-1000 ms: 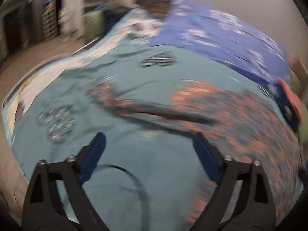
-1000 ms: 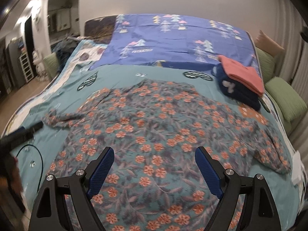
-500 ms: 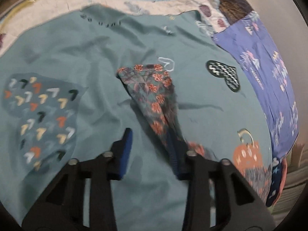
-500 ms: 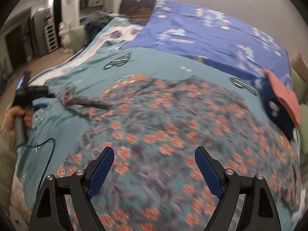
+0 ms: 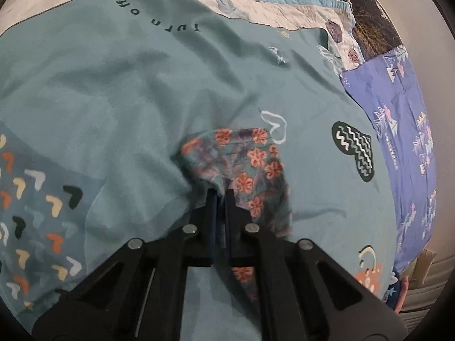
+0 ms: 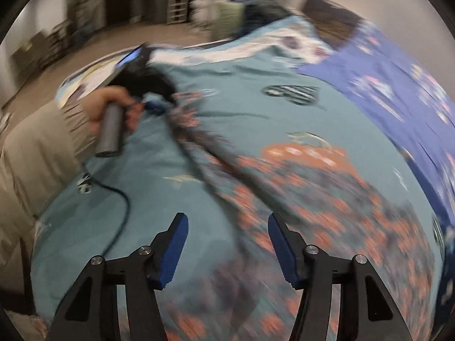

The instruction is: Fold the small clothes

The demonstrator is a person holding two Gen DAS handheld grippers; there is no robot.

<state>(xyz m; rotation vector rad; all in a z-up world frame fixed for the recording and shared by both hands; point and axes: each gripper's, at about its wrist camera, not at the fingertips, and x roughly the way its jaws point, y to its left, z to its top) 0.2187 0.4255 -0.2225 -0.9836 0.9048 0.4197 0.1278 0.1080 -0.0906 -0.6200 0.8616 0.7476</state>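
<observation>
A teal floral garment with orange flowers lies spread on the bed (image 6: 327,213). Its sleeve end (image 5: 241,162) lies on the teal blanket in the left wrist view. My left gripper (image 5: 221,196) is shut on that sleeve near its cuff; it also shows in the right wrist view (image 6: 159,105), held by a hand. My right gripper (image 6: 227,227) is open and empty, above the garment's lower left edge. The right wrist view is blurred.
The bed has a teal patterned blanket (image 5: 113,85), a purple sheet (image 5: 403,130) at the far side and a white quilt (image 5: 284,8) along the edge. A black cable (image 6: 113,199) trails over the blanket. Floor and shelves (image 6: 176,2) lie beyond.
My left gripper has closed on the sleeve end. My right gripper has swung left over the garment, staying open.
</observation>
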